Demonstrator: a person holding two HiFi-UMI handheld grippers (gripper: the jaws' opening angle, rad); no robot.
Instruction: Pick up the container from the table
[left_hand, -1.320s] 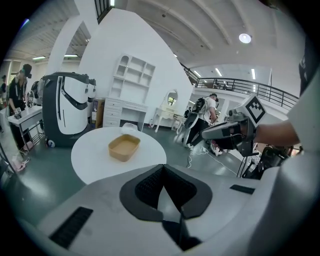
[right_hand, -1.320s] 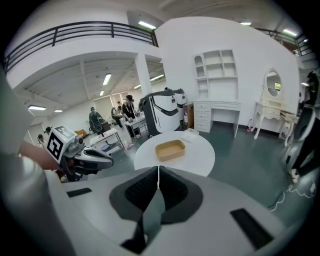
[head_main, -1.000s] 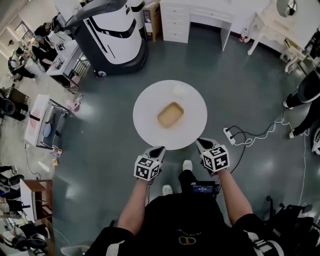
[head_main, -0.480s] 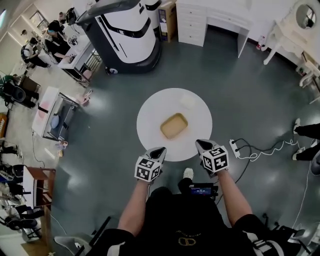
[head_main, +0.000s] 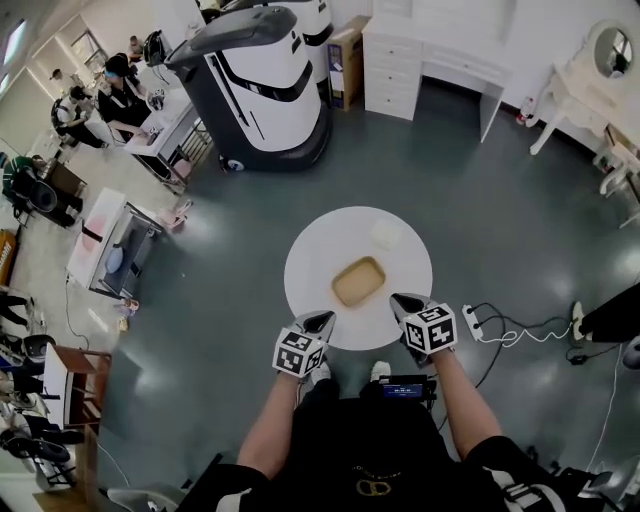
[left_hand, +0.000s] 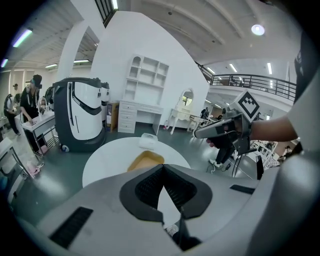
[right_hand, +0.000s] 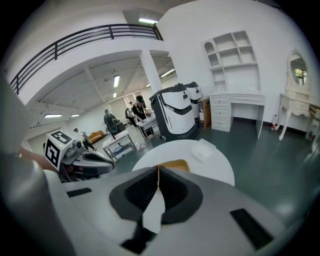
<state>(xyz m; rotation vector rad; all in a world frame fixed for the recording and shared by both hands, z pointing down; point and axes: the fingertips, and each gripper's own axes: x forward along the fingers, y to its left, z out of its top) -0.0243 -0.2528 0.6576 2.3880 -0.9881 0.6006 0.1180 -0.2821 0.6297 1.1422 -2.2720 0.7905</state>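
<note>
A shallow tan container (head_main: 358, 281) lies open near the middle of the round white table (head_main: 320, 255). In the head view my left gripper (head_main: 320, 320) and right gripper (head_main: 403, 302) hover at the table's near edge, short of the container on either side. Both are shut with nothing between the jaws. The left gripper view has the container (left_hand: 145, 161) just past the closed left gripper (left_hand: 162, 166). From the right gripper view it (right_hand: 175, 164) peeks over the closed right gripper (right_hand: 158, 167).
A small white box (head_main: 387, 235) sits on the table's far side. A large white-and-dark machine (head_main: 262, 80) and a white dresser (head_main: 395, 55) stand beyond. A power strip (head_main: 472, 322) with its cable lies on the floor at right. People work at desks (head_main: 120, 95) far left.
The table and container have drawn nearer to both grippers, whose tips now reach its near edge. Both grippers stayed shut.
</note>
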